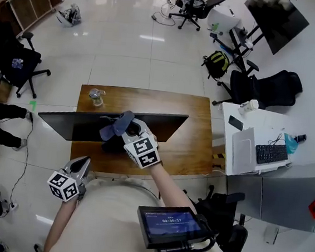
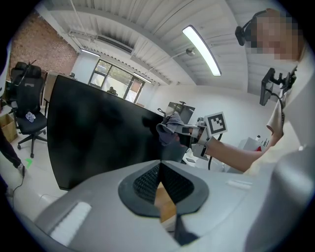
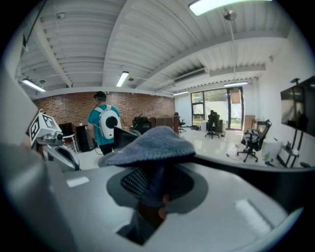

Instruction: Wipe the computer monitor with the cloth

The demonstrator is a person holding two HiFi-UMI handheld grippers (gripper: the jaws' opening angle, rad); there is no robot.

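The right gripper (image 3: 152,183) has its jaws clamped on a blue-grey woven cloth (image 3: 150,143), which mushrooms out over the jaw tips and meets the upper edge of the wide black flat-screen computer monitor (image 1: 73,125) just ahead of them. The left gripper (image 2: 160,166) has its jaws pressed together on nothing, with the screen in front of them. The monitor stands on a brown wooden desk (image 1: 196,133).

A: Where's the right hand-held gripper (image 1: 126,128)?
B: Over the brown wooden counter (image 1: 195,138), with the crumpled grey-blue cloth (image 1: 118,125) at its tip on the top edge of the black flat monitor (image 1: 79,124).
A: And the left hand-held gripper (image 1: 81,168)?
B: Off the counter's near edge. There's a small clear jar (image 1: 96,96) at the far left.
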